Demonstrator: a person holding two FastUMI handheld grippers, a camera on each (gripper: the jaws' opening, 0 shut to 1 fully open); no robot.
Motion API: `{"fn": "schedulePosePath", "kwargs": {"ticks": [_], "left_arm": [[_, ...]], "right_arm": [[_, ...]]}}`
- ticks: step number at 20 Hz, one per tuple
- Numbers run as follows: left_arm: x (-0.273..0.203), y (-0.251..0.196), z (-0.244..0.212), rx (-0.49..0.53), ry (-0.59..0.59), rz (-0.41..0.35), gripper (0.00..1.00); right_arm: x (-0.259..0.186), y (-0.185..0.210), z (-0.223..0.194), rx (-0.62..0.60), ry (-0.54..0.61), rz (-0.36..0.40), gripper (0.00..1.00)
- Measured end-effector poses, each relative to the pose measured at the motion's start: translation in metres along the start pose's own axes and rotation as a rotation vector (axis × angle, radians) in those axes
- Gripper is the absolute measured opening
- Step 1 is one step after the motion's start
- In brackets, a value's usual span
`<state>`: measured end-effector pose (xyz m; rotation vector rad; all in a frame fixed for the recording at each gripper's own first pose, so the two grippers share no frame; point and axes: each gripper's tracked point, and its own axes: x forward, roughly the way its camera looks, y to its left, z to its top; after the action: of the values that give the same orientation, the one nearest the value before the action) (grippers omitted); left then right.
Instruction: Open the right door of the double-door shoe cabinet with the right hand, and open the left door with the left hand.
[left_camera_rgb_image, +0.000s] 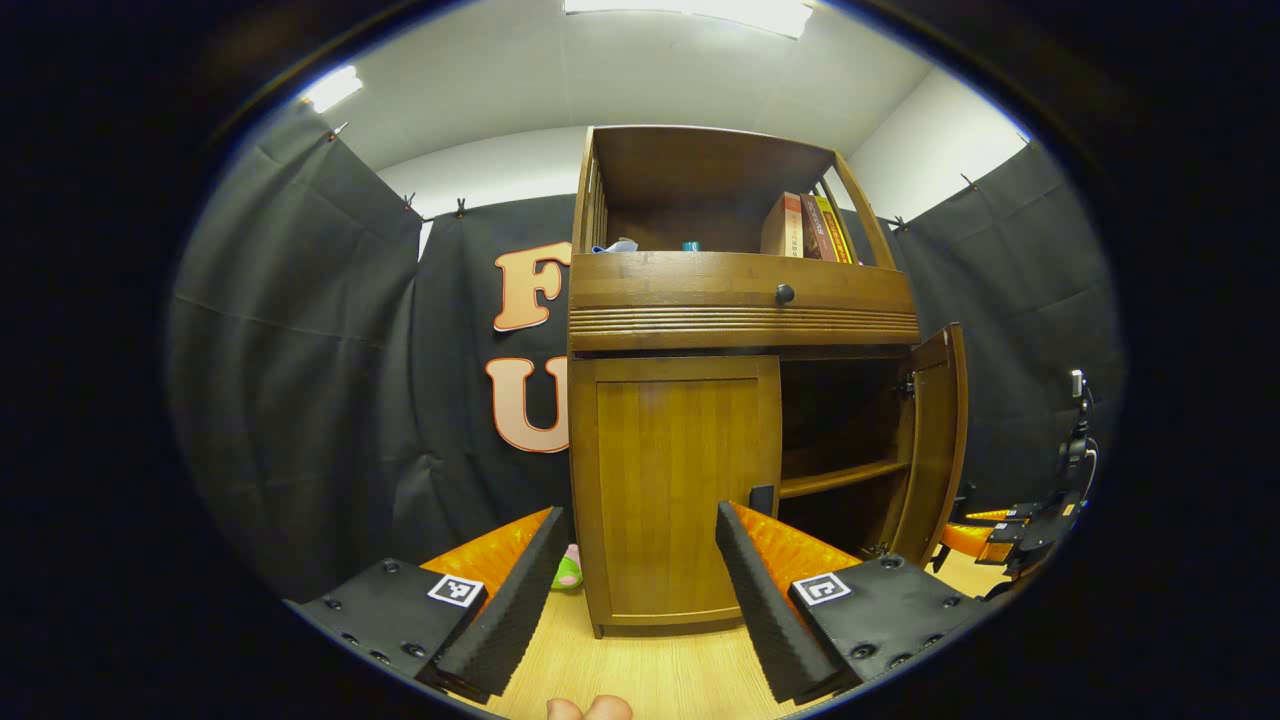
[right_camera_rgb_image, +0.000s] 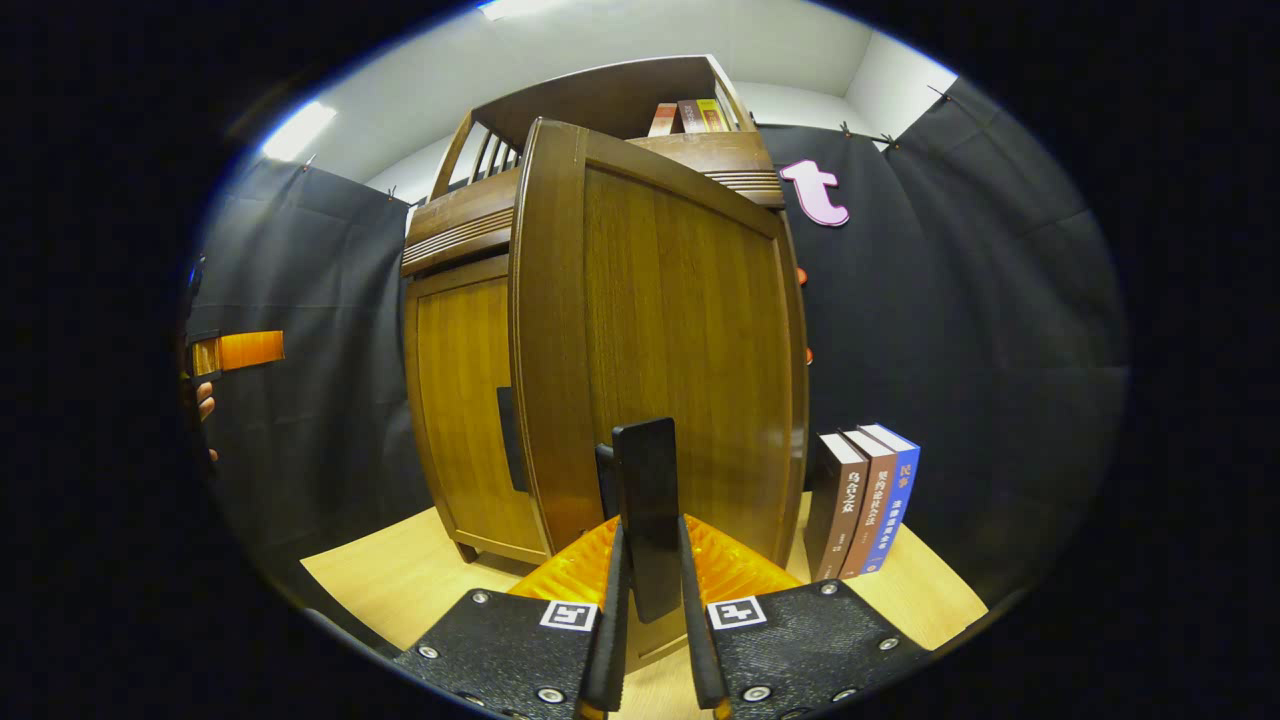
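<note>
Grip R: right gripper (right_camera_rgb_image: 650, 640) clamped on right door's handle (right_camera_rgb_image: 648, 515).
Grip L: left gripper (left_camera_rgb_image: 640, 590) jaws apart, near left door (left_camera_rgb_image: 675, 480), not touching.
Doors: right door (right_camera_rgb_image: 660, 330) swung open; left shut.
Next: L to left door's handle (left_camera_rgb_image: 762, 499), close, pull.

Bare floor (left_camera_rgb_image: 650, 660) lies open between the left gripper (left_camera_rgb_image: 635, 590) and the closed left door (left_camera_rgb_image: 675, 490). The swung-out right door (right_camera_rgb_image: 680, 340) blocks the cabinet's front; upright books (right_camera_rgb_image: 865, 500) stand just beside its right edge.
</note>
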<state>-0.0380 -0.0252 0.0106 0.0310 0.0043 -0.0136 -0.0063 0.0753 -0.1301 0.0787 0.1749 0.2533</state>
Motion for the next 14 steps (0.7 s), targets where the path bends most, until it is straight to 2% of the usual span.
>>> {"fn": "schedulePosePath", "kwargs": {"ticks": [1, 2, 3, 4, 5, 6, 9, 10, 11, 12, 13, 14], "left_arm": [[0.0, -0.002, 0.0, -0.005, 0.0, -0.004, 0.95], [0.001, -0.005, 0.0, -0.009, 0.001, -0.009, 0.95], [0.001, -0.007, -0.001, -0.012, 0.003, -0.015, 0.95], [0.002, -0.01, -0.001, -0.014, 0.005, -0.02, 0.95], [0.002, -0.013, -0.003, -0.016, 0.008, -0.027, 0.95], [0.004, -0.015, -0.003, -0.017, 0.009, -0.032, 0.95], [0.006, -0.021, -0.003, -0.015, 0.011, -0.039, 0.95], [0.008, -0.022, -0.003, -0.016, 0.011, -0.041, 0.95], [0.008, -0.024, -0.004, -0.016, 0.012, -0.043, 0.95], [0.01, -0.026, -0.004, -0.015, 0.013, -0.043, 0.95], [0.011, -0.026, -0.004, -0.014, 0.013, -0.042, 0.95], [0.011, -0.027, -0.005, -0.011, 0.013, -0.042, 0.95]], "right_arm": [[-0.004, -0.004, 0.001, -0.003, -0.001, -0.011, 0.15], [-0.008, -0.008, 0.001, -0.007, 0.0, -0.021, 0.23], [-0.01, -0.012, 0.001, -0.011, 0.0, -0.031, 0.22], [-0.013, -0.017, 0.0, -0.014, 0.0, -0.039, 0.12], [-0.016, -0.021, 0.0, -0.016, 0.002, -0.047, 0.11], [-0.019, -0.026, 0.0, -0.017, 0.002, -0.058, 0.18], [-0.027, -0.039, 0.001, -0.04, 0.0, -0.091, 0.14], [-0.03, -0.044, 0.001, -0.041, 0.0, -0.099, 0.24], [-0.031, -0.047, 0.001, -0.036, 0.0, -0.107, 0.13], [-0.034, -0.052, 0.0, -0.03, 0.001, -0.114, 0.12], [-0.037, -0.057, 0.001, -0.025, 0.002, -0.123, 0.22], [-0.038, -0.062, 0.002, -0.023, 0.001, -0.135, 0.11]]}}
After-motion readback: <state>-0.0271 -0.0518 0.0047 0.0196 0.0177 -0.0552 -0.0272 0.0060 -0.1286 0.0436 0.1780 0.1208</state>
